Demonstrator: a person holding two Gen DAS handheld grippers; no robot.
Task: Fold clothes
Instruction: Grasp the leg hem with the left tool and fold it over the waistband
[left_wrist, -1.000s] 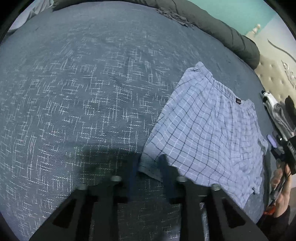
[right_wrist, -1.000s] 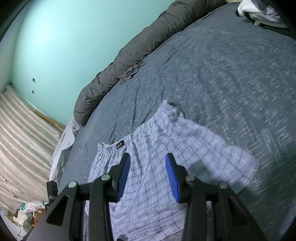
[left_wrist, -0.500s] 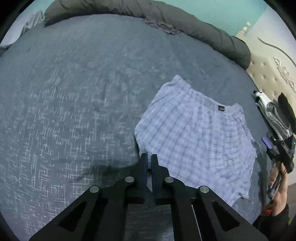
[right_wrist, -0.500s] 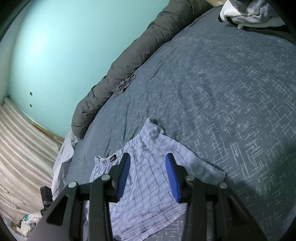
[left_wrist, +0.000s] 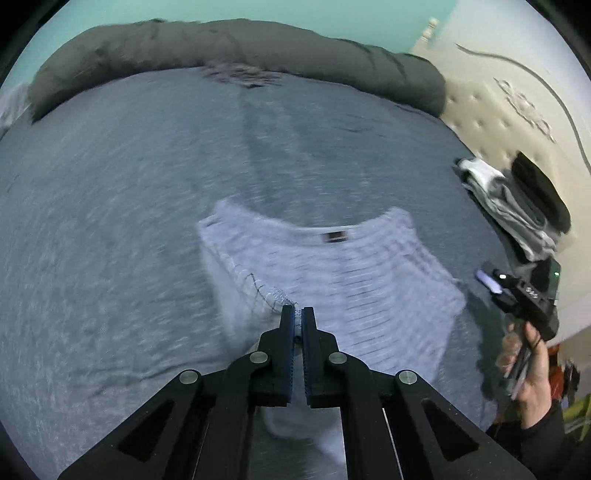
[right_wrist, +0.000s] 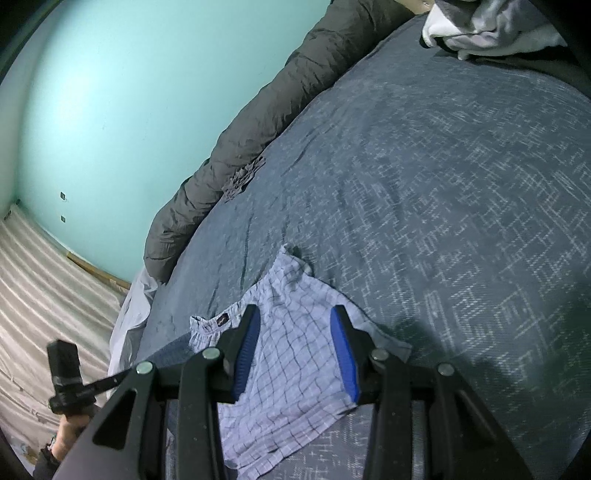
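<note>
Light blue checked shorts (left_wrist: 343, 266) lie on the blue-grey bed cover (left_wrist: 110, 221), with the waistband and its dark label on the far side. My left gripper (left_wrist: 297, 314) is shut on the hem of one leg and holds that corner raised above the rest of the cloth. Off to the right, a hand (left_wrist: 528, 369) holds the right gripper (left_wrist: 517, 291). In the right wrist view, the right gripper (right_wrist: 293, 314) hovers over the shorts (right_wrist: 295, 369). It is open, its blue pads (right_wrist: 341, 332) apart, and nothing is between them.
A rolled dark grey duvet (left_wrist: 240, 44) runs along the far edge of the bed. A pile of white, grey and black clothes (left_wrist: 517, 199) sits by the beige headboard (left_wrist: 498, 110). The teal wall (right_wrist: 129, 92) and striped floor (right_wrist: 44, 277) lie beyond the bed.
The left gripper closed on the hem of the shorts' leg, then rose and carried that corner inward over the shorts. The right gripper shifted only a little and stayed open.
</note>
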